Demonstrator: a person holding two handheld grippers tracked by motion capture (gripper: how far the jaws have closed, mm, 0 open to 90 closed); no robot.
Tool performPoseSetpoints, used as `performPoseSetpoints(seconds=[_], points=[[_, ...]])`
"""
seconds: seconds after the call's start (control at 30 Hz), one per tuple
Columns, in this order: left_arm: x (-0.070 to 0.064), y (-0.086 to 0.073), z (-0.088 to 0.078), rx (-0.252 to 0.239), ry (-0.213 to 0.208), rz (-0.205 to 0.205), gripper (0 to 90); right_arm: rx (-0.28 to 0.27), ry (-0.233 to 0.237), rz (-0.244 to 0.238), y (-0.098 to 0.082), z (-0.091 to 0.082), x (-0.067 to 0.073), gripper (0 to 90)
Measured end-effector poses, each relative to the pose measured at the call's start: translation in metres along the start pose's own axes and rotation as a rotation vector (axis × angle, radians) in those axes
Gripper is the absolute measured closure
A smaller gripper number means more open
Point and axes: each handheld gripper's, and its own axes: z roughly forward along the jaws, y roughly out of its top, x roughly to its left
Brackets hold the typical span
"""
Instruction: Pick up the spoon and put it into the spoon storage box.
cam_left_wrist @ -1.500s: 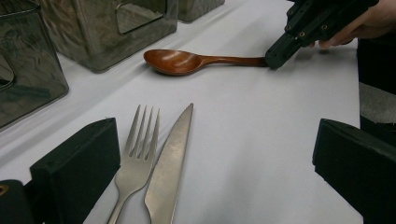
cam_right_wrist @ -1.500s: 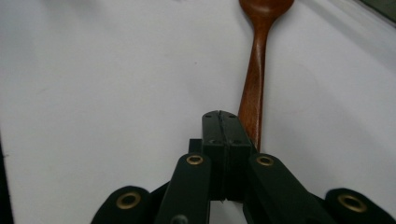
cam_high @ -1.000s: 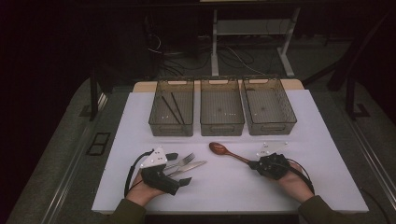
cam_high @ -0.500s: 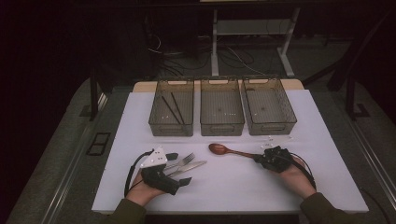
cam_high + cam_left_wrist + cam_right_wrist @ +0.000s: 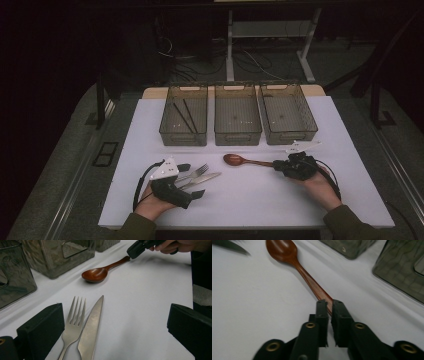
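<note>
White sheet-covered table (image 5: pixel 260 200) under a dim light, grey floor to both sides, dark room behind with a white metal frame and loose cables on the floor. Task item: reddish-brown wooden spoon (image 5: pixel 246 161) with an oval bowl and a slim straight handle, glossy, lying flat on the white surface just ahead of the right gripper (image 5: pixel 276 164); the bowl points away from the fingertips, the handle end reaches back to them. In the right gripper view the spoon (image 5: pixel 299 270) runs from the top of the frame down to the two black jaws, which stand nearly together with a thin gap; the handle tip lies at that gap, and the jaws have just been opening slightly, so I cannot tell whether the pads are pressing on it. Left gripper (image 5: pixel 192 180) rests on the table with jaws spread wide, nothing clamped; a steel fork (image 5: pixel 73 323) and a steel table knife (image 5: pixel 90 327) lie side by side between its fingers. Beyond both grippers' fingertips stand three smoky translucent plastic bins (image 5: pixel 237 117) in a row; the leftmost holds a pair of dark chopsticks (image 5: pixel 183 115). Nothing lies between the right fingertips and the spoon.
</note>
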Motion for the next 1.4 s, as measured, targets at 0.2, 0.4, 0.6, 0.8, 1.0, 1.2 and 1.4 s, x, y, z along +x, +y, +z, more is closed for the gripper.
performPoseSetpoints(seconds=[0.2,0.4,0.6,0.8,1.0,1.2,1.4], points=[[0.0,0.0,0.001,0.002,0.0,-0.002,0.4,-0.045,0.086,0.044,0.008,-0.003,0.0,57.9],[0.0,0.0,0.001,0.005,-0.001,0.002,0.4,-0.077,0.124,0.053,0.019,0.0,0.001,51.1],[0.0,0.0,0.001,0.007,0.0,0.004,0.4,-0.089,0.158,0.033,0.034,0.009,0.003,49.1],[0.001,-0.001,0.001,0.007,-0.002,-0.001,0.4,-0.087,0.178,0.028,0.047,0.024,0.007,48.4],[0.001,-0.001,0.001,0.008,-0.003,0.0,0.4,-0.068,0.21,0.031,0.06,0.042,0.012,48.6],[0.002,-0.001,0.001,0.007,-0.002,-0.001,0.4,-0.05,0.226,0.033,0.068,0.059,0.015,50.4],[0.003,-0.002,0.001,0.018,0.002,0.009,1.1,-0.012,0.239,0.018,0.069,0.071,0.018,53.0]])
